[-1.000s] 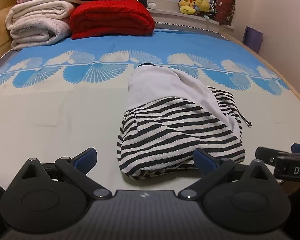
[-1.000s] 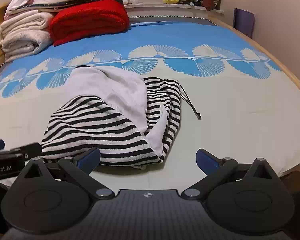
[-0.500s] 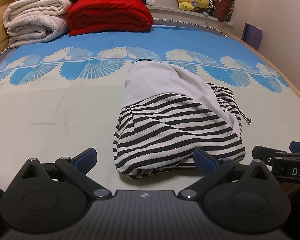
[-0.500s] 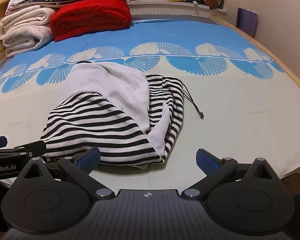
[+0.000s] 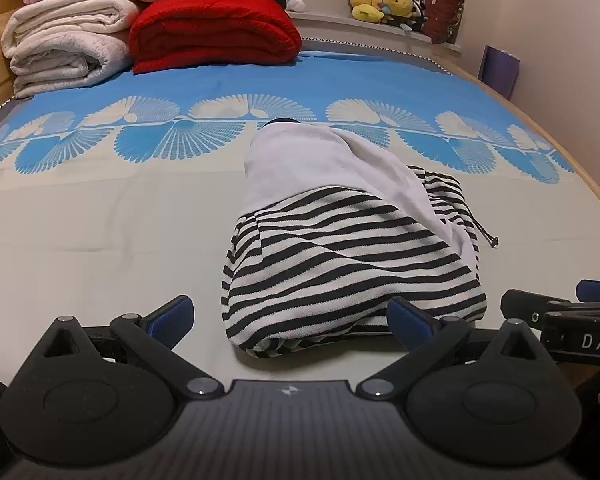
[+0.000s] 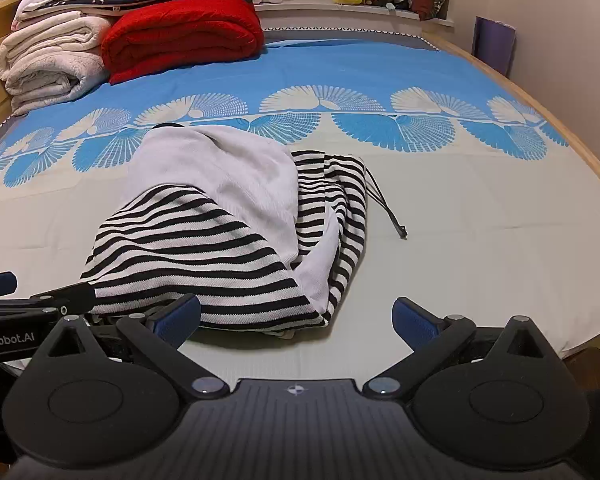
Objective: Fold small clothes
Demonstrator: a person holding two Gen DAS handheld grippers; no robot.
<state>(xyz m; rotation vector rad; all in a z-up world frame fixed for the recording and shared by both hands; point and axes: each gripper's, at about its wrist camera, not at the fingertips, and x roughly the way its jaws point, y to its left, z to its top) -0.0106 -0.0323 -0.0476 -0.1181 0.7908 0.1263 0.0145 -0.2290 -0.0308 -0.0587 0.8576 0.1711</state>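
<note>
A small black-and-white striped garment (image 5: 348, 264) with a white panel lies folded over on the bed; in the right wrist view the same garment (image 6: 220, 248) shows a dark drawstring (image 6: 390, 212) trailing off its right side. My left gripper (image 5: 290, 320) stands open just short of the garment's near edge, its right fingertip in front of the hem. My right gripper (image 6: 296, 318) is open too, low over the sheet at the garment's near right corner. Neither holds anything. Each gripper's side shows at the edge of the other's view.
The bed sheet (image 5: 100, 240) is pale near me and blue with white fans farther back. Rolled white blankets (image 5: 64, 48) and a folded red blanket (image 5: 216, 32) sit at the head. Plush toys (image 5: 384, 4) line the windowsill. The wooden bed edge (image 6: 580, 148) runs along the right.
Both views have drawn slightly closer to the bed and tilted up a little. The garment lies as before, and both grippers stay open.
</note>
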